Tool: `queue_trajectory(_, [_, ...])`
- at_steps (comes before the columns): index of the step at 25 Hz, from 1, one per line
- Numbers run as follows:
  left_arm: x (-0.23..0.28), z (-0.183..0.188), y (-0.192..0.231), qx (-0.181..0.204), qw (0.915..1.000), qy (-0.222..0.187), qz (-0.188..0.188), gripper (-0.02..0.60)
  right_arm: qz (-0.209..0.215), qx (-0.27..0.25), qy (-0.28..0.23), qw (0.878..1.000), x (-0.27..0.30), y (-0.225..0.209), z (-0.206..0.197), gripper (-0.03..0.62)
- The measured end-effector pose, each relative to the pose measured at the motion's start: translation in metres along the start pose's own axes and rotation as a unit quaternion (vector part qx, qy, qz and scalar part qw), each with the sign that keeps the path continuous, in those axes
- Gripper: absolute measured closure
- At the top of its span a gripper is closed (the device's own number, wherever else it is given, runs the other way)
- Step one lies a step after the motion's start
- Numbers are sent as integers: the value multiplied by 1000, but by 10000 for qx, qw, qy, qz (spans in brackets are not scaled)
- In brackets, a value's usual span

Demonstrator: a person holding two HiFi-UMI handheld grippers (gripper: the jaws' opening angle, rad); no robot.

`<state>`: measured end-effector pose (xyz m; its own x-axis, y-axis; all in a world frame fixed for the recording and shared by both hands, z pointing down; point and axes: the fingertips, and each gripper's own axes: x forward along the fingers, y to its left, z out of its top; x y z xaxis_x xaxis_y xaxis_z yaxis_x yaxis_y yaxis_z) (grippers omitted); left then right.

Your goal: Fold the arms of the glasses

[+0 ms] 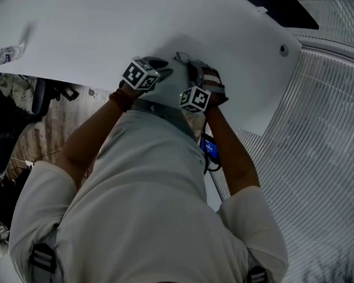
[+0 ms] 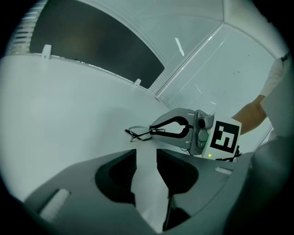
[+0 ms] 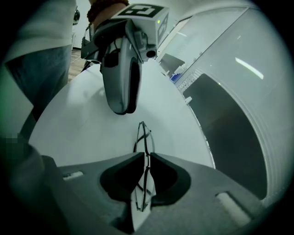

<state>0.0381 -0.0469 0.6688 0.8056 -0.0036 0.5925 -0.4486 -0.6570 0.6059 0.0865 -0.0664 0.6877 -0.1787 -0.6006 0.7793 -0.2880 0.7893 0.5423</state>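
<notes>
The right claw (image 3: 146, 156) is nipped nearly closed on the thin-framed glasses (image 3: 143, 137), holding them on edge over the white counter (image 2: 69, 105), while the left claw (image 2: 146, 153) hangs near them, its 2 jaws apart with nothing between.

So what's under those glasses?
Only the bare white table shows beneath the glasses. The right gripper pinches their frame, and its body hides the table directly under the near end.

The white table (image 1: 82, 30) is carrying a small crumpled wrapper (image 1: 6, 54), lying well left of the left tool (image 2: 146, 153).
</notes>
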Motion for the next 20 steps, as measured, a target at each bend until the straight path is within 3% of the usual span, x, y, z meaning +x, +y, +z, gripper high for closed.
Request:
queue_trajectory(9, [-11,-2,-4,63,9999,-66,69,440,486,450,-248,9975,-3,15,2,477])
queue_trajectory(15, [-17,1,-12,131,9997,-124,145,440,369,975,-473,9934,-26,4,-2,462])
queue_trajectory(18, [-29,10,-23,161,9994,-264,144,440,133,1752,-681,9821,-54,-24,3,462])
queue_trajectory(20, [-40,27,-33,281,9986,-427,153,440,-56,2478,-908,9645,-77,-51,9,462])
